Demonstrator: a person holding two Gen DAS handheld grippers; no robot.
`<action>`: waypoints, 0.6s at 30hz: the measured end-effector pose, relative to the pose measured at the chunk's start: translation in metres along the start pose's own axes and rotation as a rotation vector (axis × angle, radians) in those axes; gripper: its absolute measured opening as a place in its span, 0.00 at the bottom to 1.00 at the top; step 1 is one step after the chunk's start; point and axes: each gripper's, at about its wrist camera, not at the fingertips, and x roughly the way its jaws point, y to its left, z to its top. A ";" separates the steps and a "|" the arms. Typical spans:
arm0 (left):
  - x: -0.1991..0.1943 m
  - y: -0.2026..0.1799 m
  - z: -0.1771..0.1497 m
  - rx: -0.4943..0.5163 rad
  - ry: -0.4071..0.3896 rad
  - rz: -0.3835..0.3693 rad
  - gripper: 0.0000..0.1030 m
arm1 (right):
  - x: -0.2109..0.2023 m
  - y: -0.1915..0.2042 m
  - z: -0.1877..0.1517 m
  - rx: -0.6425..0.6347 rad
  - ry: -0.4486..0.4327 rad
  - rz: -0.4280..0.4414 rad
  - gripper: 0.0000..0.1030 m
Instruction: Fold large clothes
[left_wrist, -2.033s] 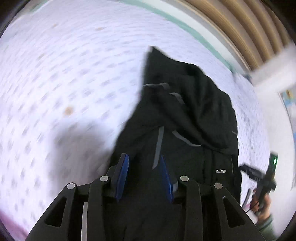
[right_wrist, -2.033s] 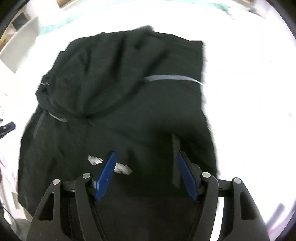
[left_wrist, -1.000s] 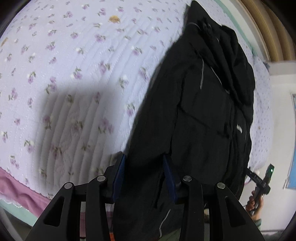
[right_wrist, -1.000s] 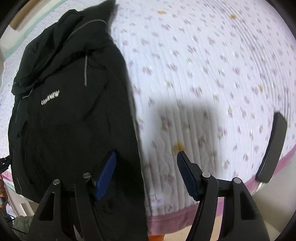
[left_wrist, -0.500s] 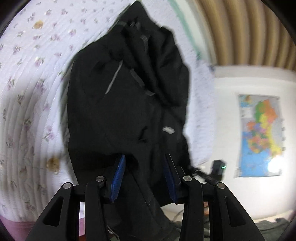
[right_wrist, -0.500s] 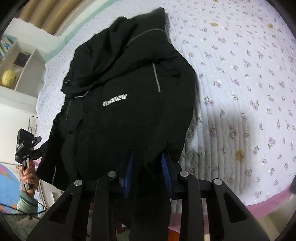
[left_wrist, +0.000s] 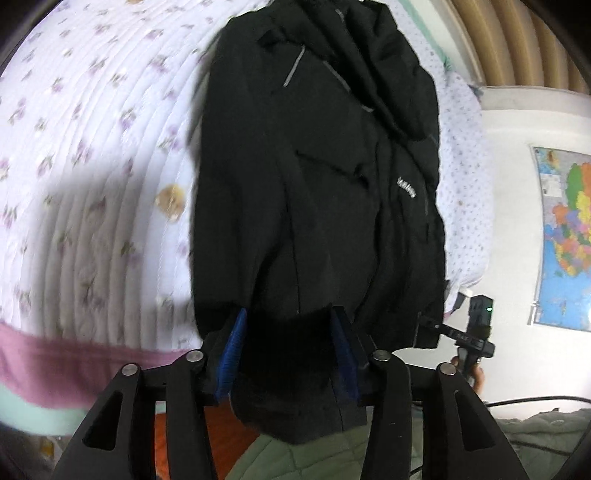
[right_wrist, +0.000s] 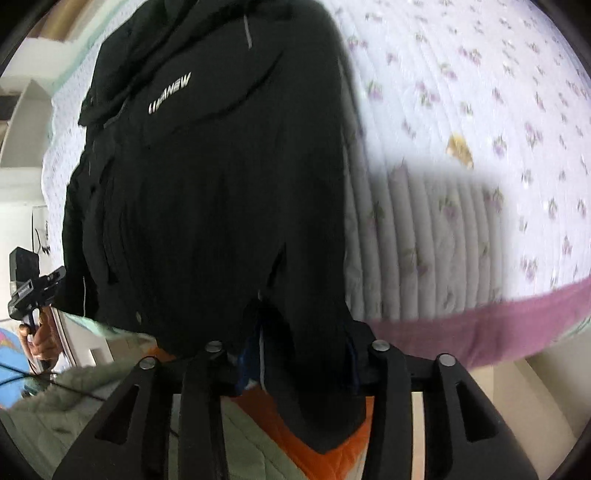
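Note:
A large black jacket (left_wrist: 317, 177) with a white chest logo lies lengthwise on the bed, its bottom hem pulled over the bed's near edge. My left gripper (left_wrist: 288, 343) is shut on one corner of the hem, black cloth bunched between the blue pads. In the right wrist view the same jacket (right_wrist: 207, 166) fills the left half. My right gripper (right_wrist: 299, 354) is shut on the other hem corner, its pads mostly hidden by cloth. Each gripper shows at the edge of the other's view, held in a hand.
The bed has a white quilt with small purple flowers (left_wrist: 81, 155) and a pink border (right_wrist: 480, 325) along its near edge. A map (left_wrist: 565, 236) hangs on the white wall. A grey-green and orange quilted cloth (right_wrist: 258, 443) lies below the grippers.
Both grippers, shut on the hem, have drawn back toward the near bed edge, dragging the jacket with them. The right gripper was open a second ago and has since closed on the hem.

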 end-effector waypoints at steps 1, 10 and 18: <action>0.005 0.001 -0.002 -0.011 0.009 0.016 0.52 | 0.001 0.002 -0.001 -0.001 -0.003 0.001 0.46; -0.022 0.018 -0.002 -0.074 -0.022 -0.122 0.54 | 0.013 0.031 0.004 -0.071 0.024 -0.060 0.46; -0.019 0.049 -0.005 -0.209 -0.021 -0.204 0.67 | 0.001 0.014 0.005 -0.021 0.026 0.042 0.46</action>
